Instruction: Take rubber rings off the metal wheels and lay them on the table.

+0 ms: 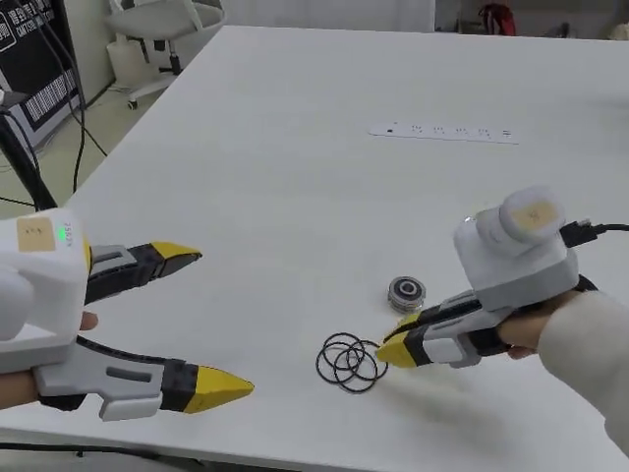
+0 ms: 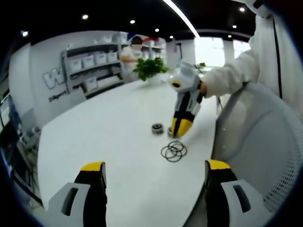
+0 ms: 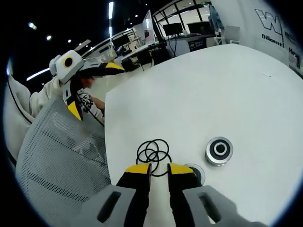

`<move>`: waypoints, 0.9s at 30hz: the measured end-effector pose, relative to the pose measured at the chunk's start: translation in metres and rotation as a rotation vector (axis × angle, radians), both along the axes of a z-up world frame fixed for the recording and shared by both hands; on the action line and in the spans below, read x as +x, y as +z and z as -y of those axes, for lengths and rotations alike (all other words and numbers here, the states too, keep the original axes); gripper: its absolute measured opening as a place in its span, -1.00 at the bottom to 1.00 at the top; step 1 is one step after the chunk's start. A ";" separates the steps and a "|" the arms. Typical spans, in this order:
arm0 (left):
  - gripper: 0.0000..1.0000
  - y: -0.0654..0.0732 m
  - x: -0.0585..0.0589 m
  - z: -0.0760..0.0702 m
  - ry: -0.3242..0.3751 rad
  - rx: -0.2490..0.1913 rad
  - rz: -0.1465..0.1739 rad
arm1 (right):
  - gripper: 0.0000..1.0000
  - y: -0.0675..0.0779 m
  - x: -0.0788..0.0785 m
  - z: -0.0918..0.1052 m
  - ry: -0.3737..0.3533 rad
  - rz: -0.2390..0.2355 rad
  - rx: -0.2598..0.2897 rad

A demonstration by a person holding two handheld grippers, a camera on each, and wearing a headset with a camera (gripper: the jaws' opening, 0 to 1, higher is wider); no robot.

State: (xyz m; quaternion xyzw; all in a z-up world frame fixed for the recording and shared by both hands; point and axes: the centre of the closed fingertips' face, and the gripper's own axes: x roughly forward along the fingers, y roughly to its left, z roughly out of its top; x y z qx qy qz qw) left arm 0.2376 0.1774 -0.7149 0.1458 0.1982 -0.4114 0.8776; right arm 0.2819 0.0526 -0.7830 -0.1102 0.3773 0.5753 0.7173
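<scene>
Several black rubber rings (image 1: 349,362) lie overlapped in a pile on the white table (image 1: 295,177), near its front edge. Just right of the pile, my right gripper (image 1: 388,350) points down with its jaws together and nothing visible between them. A metal wheel (image 1: 406,290) rests flat behind the gripper. In the right gripper view the rings (image 3: 153,152) lie ahead of the gripper (image 3: 159,169), the wheel (image 3: 219,150) is at right, and a second wheel (image 3: 195,173) is partly hidden by the right jaw. My left gripper (image 1: 211,320) hovers open at left, away from the rings (image 2: 173,151).
A white power strip (image 1: 442,131) lies at the far right of the table. A mesh chair (image 2: 255,142) stands close to the table's near edge. An office chair (image 1: 157,25) stands beyond the far left corner. A plant (image 2: 149,68) sits at the table's far end.
</scene>
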 end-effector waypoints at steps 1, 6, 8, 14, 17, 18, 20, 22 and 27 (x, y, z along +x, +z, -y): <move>0.74 0.000 0.000 0.000 0.000 -0.002 -0.002 | -0.77 0.005 0.001 0.000 -0.001 0.022 0.009; 0.76 0.001 -0.001 -0.001 0.005 -0.013 -0.003 | -0.57 0.032 0.014 0.010 -0.047 0.075 0.066; 0.76 0.002 -0.001 -0.001 0.006 -0.017 -0.002 | -0.49 0.043 0.019 0.015 -0.070 0.097 0.081; 0.81 0.006 0.000 -0.003 0.015 -0.025 0.003 | -0.31 0.072 0.028 0.034 -0.114 0.157 0.118; 0.83 0.007 0.000 -0.003 0.018 -0.031 0.003 | -0.23 0.086 0.031 0.045 -0.130 0.197 0.131; 0.84 0.007 0.000 -0.003 0.019 -0.033 0.005 | -0.21 0.090 0.032 0.048 -0.135 0.207 0.140; 0.85 0.007 0.000 -0.003 0.022 -0.034 0.005 | -0.16 0.098 0.039 0.058 -0.157 0.227 0.156; 0.87 0.008 0.000 -0.003 0.027 -0.036 0.006 | -0.13 0.105 0.038 0.066 -0.171 0.242 0.167; 0.90 0.010 0.001 -0.006 0.041 -0.046 0.012 | -0.05 0.118 0.036 0.082 -0.210 0.267 0.195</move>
